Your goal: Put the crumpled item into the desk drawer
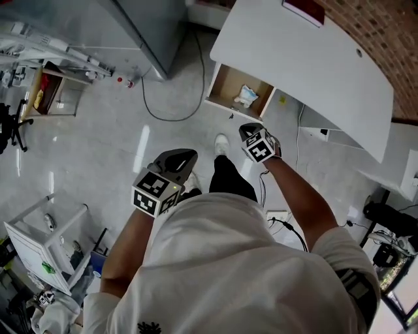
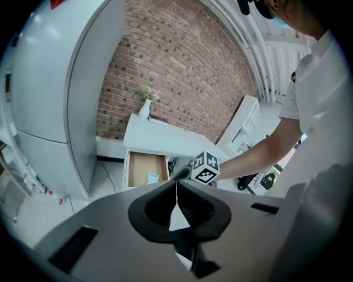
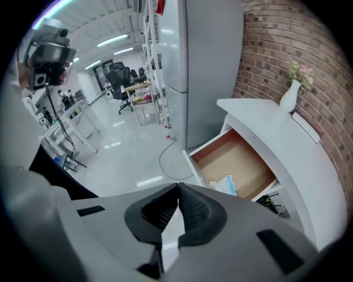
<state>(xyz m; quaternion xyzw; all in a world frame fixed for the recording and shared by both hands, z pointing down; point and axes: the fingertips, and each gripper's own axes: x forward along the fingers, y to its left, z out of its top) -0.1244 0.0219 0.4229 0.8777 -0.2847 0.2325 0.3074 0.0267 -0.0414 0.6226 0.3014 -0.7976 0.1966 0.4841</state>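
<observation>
The crumpled white and pale blue item (image 1: 247, 96) (image 3: 225, 184) (image 2: 153, 177) lies inside the open wooden desk drawer (image 1: 224, 88) (image 3: 237, 158) (image 2: 139, 166) of the white desk (image 1: 307, 62). My right gripper (image 1: 250, 131) (image 3: 177, 190) hangs just in front of the drawer, jaws shut with nothing between them. My left gripper (image 1: 177, 158) (image 2: 177, 184) is held lower and nearer my body, jaws shut and empty too. In the left gripper view the right gripper's marker cube (image 2: 204, 167) shows ahead.
A grey cabinet (image 1: 140, 26) stands left of the desk, with a cable (image 1: 163, 114) looping on the floor. A white vase (image 3: 290, 96) and a red book (image 1: 304, 11) sit on the desktop. A white cart (image 1: 42, 244) stands at lower left.
</observation>
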